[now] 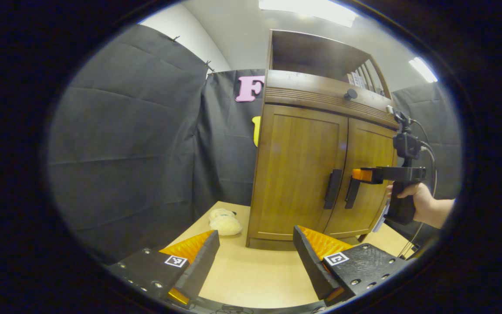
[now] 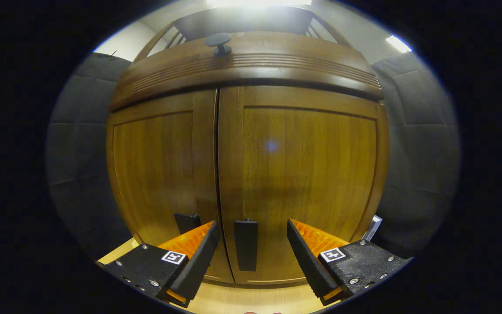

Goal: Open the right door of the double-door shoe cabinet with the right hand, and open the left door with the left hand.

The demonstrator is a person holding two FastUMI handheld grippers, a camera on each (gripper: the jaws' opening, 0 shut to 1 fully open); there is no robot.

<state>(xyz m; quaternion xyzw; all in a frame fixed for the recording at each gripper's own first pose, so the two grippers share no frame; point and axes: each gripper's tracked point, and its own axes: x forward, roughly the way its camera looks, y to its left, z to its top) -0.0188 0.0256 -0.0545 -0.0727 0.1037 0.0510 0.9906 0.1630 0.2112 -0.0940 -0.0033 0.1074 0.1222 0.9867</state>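
Both doors shut. My right gripper is spread wide, close up to the cabinet — the right door's handle stands upright in the gap between my fingers, neither touching it that I can tell. The left door's handle sits just beyond my left-hand finger. My left gripper is also spread, holding nothing, well back from the cabinet over the table; the left door lies ahead, above the gap and somewhat right. Two pale round things lie ahead-left on the table, beside the cabinet's foot. From there I see my right hand at the right door.
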